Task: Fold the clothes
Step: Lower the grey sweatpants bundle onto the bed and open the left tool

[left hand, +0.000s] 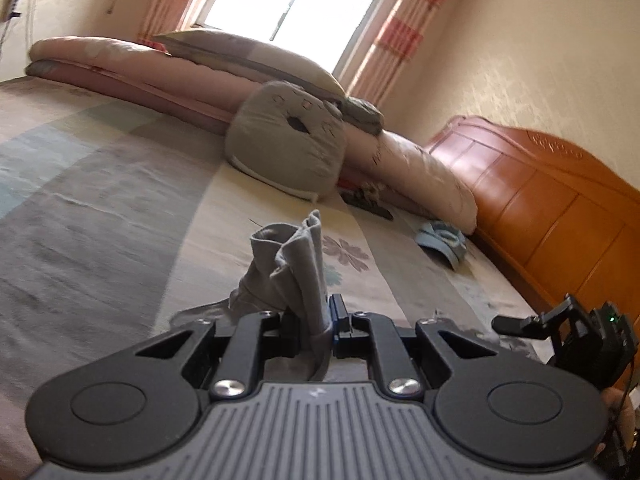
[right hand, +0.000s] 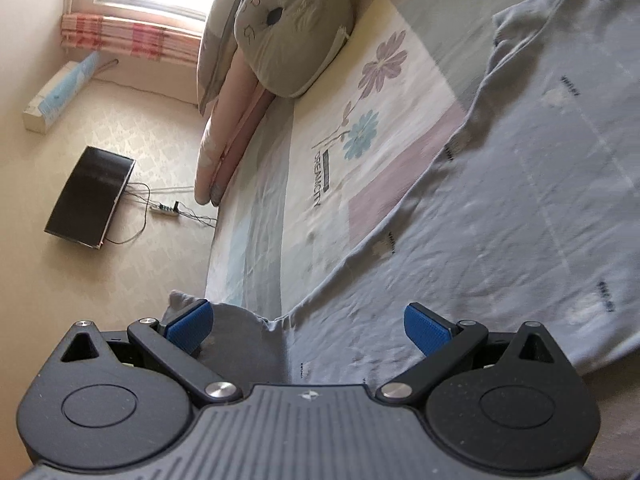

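A grey garment (right hand: pixel 520 200) with small printed marks lies spread over the patterned bed sheet (right hand: pixel 320 140). My left gripper (left hand: pixel 316 324) is shut on a bunched fold of this grey fabric (left hand: pixel 296 264), which sticks up past its fingers above the bed. My right gripper (right hand: pixel 306 328) is open, its blue pads (right hand: pixel 188 328) wide apart over the garment's near edge. A corner of the cloth lies beside the left pad, and nothing is pinched. At the right edge of the left wrist view, the right gripper (left hand: pixel 516 325) shows from the side.
A grey cat-face cushion (left hand: pixel 288 148) leans against folded pink quilts (left hand: pixel 140 76) at the bed's far side. An orange wooden headboard (left hand: pixel 540 200) stands at the right, with a small blue item (left hand: pixel 440 240) near it. A black screen (right hand: pixel 90 196) and a power strip (right hand: pixel 164 208) show beyond the bed.
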Action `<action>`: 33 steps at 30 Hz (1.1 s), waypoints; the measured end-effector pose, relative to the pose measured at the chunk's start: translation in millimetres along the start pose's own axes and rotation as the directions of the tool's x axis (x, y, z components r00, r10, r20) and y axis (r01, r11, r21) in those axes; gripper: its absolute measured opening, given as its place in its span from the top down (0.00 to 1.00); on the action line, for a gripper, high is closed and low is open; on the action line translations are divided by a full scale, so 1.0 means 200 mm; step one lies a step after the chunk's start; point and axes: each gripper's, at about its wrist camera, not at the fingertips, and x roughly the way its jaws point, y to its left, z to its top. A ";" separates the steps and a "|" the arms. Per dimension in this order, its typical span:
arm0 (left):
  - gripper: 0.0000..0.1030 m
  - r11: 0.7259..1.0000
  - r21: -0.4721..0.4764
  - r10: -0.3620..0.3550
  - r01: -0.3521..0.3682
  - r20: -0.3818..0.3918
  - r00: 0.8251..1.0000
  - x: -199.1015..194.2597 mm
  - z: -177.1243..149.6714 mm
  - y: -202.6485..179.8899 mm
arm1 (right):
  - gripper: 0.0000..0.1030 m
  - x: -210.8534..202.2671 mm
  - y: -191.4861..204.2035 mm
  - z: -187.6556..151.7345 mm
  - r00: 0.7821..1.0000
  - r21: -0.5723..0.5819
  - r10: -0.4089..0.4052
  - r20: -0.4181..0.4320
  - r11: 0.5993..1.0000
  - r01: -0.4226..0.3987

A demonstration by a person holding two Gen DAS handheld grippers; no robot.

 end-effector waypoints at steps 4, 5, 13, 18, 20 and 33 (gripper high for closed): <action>0.89 1.000 0.020 -0.017 0.018 -0.035 0.999 0.08 -0.03 -0.06 | 0.00 -0.07 -0.02 0.00 1.000 -0.002 0.006 0.027 1.000 -0.006; 0.89 0.999 0.025 -0.018 0.019 -0.044 0.999 0.09 -0.04 -0.08 | 0.00 -0.09 -0.02 0.00 0.999 -0.001 0.008 0.034 1.000 -0.008; 0.89 0.990 0.144 0.021 -0.003 -0.124 0.992 0.23 -0.14 -0.19 | 0.00 -0.16 -0.04 -0.02 0.998 0.003 -0.001 0.061 1.000 0.001; 0.89 0.983 0.182 0.030 -0.002 -0.151 0.988 0.27 -0.19 -0.23 | 0.00 -0.16 -0.05 -0.03 0.998 -0.007 -0.015 0.053 1.000 0.015; 0.88 0.980 0.197 0.031 0.002 -0.166 0.986 0.29 -0.21 -0.24 | 0.00 -0.15 -0.05 -0.04 0.999 -0.006 -0.018 0.048 1.000 0.018; 0.66 0.974 0.199 -0.057 0.107 -0.246 0.968 0.34 -0.24 -0.26 | 0.00 -0.13 -0.07 -0.06 0.998 -0.003 -0.052 0.040 0.999 0.053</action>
